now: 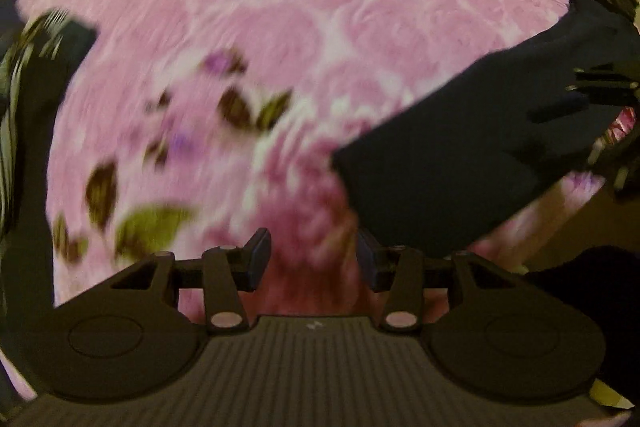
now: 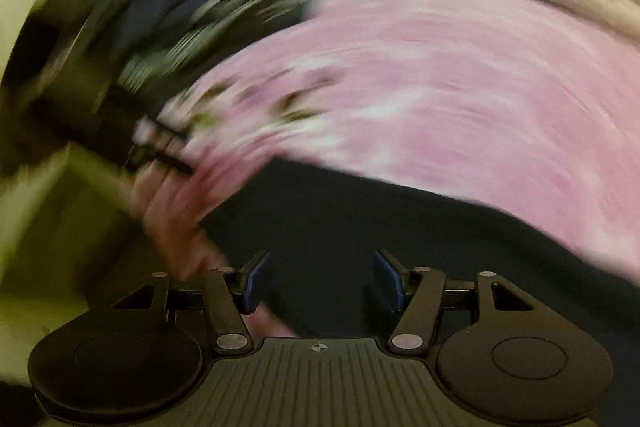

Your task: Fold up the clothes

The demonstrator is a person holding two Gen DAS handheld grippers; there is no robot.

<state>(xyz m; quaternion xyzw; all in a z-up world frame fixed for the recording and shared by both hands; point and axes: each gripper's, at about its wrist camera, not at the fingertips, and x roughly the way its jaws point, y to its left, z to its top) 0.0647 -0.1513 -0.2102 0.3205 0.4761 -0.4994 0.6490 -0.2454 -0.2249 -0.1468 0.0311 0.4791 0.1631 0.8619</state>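
Pink floral bedding [image 1: 280, 27], printed with large roses and dark leaves, covered the bed and filled most of both views, smeared by motion blur. A dark navy garment [image 1: 460, 155] lay flat on it, folded into a long slab with a straight edge.

From the left wrist view, the left gripper [image 1: 314, 259] pointed steeply down at the bedding. Its two blue-padded fingers [image 1: 258, 257] stood apart with only pink fabric showing in the gap. The garment sat to the right of them, its near corner just beside the right-hand finger; whether cloth and pad touched was too blurred to tell. At the far right edge of that view a second black gripper frame overlapped the garment's far end.

From the right wrist view, the right gripper [image 2: 320, 281] hung directly over the garment [image 2: 360, 227], which spread beneath and beyond both fingers. Those fingers [image 2: 390, 279] were spread wide, with the dark cloth visible between them and no pad pressing on it. A heap of dark and striped clothing [image 2: 180, 19] sat blurred at the upper left of the bed.
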